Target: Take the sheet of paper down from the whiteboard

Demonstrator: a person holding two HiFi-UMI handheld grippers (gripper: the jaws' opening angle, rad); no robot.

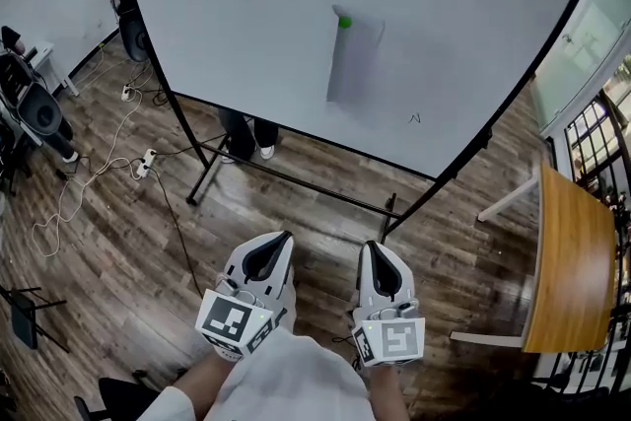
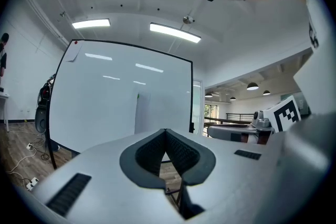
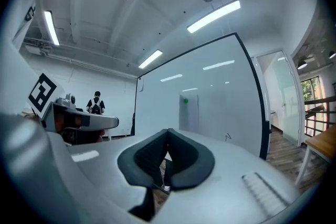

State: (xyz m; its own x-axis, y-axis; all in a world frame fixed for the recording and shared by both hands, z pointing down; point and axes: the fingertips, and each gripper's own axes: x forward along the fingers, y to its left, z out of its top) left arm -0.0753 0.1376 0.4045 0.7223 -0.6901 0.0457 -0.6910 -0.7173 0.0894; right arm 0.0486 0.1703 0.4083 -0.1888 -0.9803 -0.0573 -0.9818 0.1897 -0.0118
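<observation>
A white sheet of paper hangs on the big whiteboard, pinned at its top by a green magnet. Both grippers are held side by side over the wooden floor, well short of the board and pointing toward it. My left gripper is shut and empty; in the left gripper view its tips meet below the sheet. My right gripper also has its jaws together with nothing between them. The right gripper view shows its tips under the sheet and magnet.
The board's black stand has feet spreading over the floor ahead. Someone's legs show behind the board. A wooden table stands at the right. Cables and a power strip lie at the left near chairs.
</observation>
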